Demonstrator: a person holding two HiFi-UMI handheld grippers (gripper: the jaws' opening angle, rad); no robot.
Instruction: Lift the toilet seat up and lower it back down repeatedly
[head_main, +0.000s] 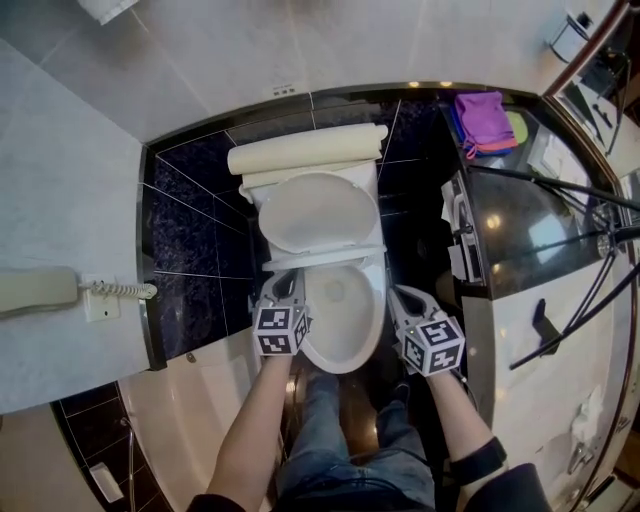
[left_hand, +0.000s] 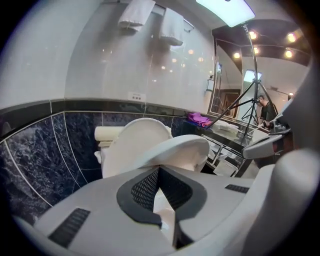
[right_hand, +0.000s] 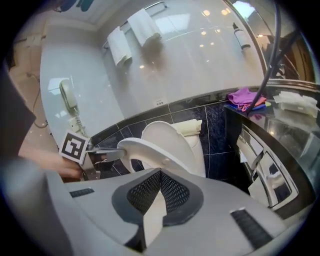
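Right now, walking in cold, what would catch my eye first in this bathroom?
The white toilet seat is held half-raised above the bowl, with the left gripper and the right gripper clamped on its rim, one on each side. Behind it the lid stands upright against dark blue marbled tiles. A purple cloth stands out on the black counter to the right.

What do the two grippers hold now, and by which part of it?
Both hold the partly raised toilet seat by its front rim: the left gripper on the left side, the right gripper on the right side.
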